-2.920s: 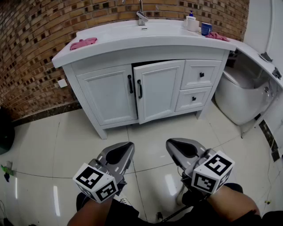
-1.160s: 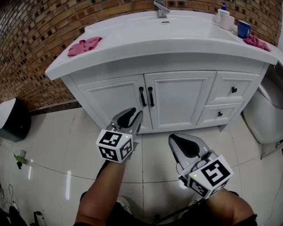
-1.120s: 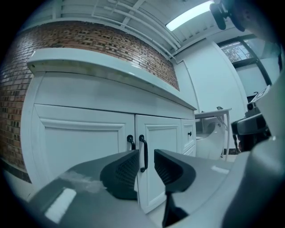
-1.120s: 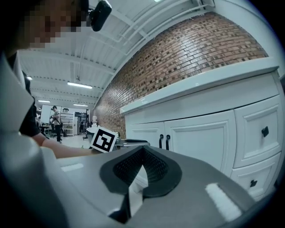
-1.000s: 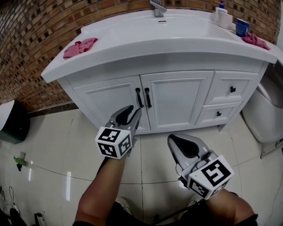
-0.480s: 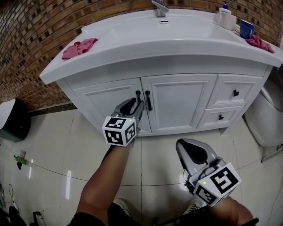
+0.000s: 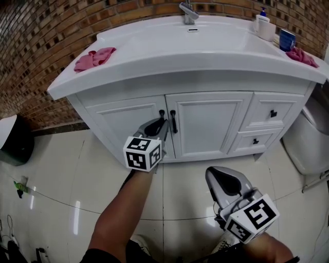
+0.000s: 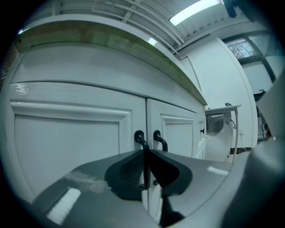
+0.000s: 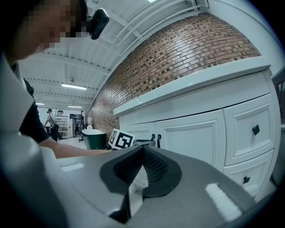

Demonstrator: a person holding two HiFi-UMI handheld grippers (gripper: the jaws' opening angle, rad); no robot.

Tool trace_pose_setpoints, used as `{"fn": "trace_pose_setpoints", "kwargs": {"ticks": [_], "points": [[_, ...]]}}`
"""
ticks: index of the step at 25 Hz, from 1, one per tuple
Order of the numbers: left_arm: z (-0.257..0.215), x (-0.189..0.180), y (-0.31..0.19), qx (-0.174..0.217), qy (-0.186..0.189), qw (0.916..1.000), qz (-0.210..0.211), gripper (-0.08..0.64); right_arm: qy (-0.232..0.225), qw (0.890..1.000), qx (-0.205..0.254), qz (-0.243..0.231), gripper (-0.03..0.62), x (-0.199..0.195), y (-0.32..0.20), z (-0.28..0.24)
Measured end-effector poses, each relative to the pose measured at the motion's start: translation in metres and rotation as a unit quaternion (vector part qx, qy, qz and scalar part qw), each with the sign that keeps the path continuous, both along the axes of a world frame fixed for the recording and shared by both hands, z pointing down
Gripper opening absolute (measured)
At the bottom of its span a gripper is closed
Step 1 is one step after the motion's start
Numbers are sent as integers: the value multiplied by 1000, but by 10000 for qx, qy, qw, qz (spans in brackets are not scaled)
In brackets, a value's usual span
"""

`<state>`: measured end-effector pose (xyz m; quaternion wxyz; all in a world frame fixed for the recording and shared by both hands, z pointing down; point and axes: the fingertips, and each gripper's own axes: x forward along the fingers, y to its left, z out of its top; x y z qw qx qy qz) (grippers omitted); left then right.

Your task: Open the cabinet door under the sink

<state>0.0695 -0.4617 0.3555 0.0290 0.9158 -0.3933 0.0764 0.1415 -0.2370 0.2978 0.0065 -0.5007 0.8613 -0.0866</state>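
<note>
The head view is taking in the whole cabinet (image 7: 154, 77) from above, with the sink (image 7: 193, 38), a pink cloth (image 7: 94, 57) and a blue cup (image 7: 287, 39) on top, none of which the gripper views are showing. From there the left gripper (image 7: 160, 125) is reaching the seam between the two doors, but its body is covering most of the left door's handle (image 7: 161, 113), so contact is not readable in that view. The left gripper view is settling it: the left gripper (image 8: 146, 153) is pinching the handle (image 8: 142, 143), the black bar standing upright between the pads, the jaws having just been closing onto it. The right door's handle (image 8: 159, 140) is sitting just beside, its lower end hidden behind a jaw. Both doors, left door (image 7: 131, 123) and right door (image 7: 211, 120), are lying shut and flush under the sink. The right gripper (image 7: 222, 177) is hanging low and well apart from the cabinet. The right gripper view alone is showing its state: the right gripper (image 9: 143, 148) is pressed together at the tips with nothing between. That view is also catching the left gripper's marker cube (image 9: 121, 139) by the handles and a green tub (image 9: 94, 138) far behind. The faucet (image 7: 188, 10) is being cut off at the head view's top edge.
</note>
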Motion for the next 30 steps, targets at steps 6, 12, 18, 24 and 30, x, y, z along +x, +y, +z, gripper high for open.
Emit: {"fn": "trace_pose_setpoints", "kwargs": {"ticks": [6,12,18,24,30], "points": [[-3,-4,6,-109,154,9998,-17,40,22,10000,74,30,8,0,3,-7],[-1,-13,37,-47,109,9998,184,38,30,9999,91,-51,8,-10,8,-9],[-2,-31,77,-4,96,9993,367,38,100,9998,136,-139,8,-24,16,-12],[0,-49,107,16,154,9990,409,38,214,9995,149,-177,8,-36,26,-10],[2,-66,128,15,184,9990,419,40,297,9990,218,-258,8,-54,45,-13]]}}
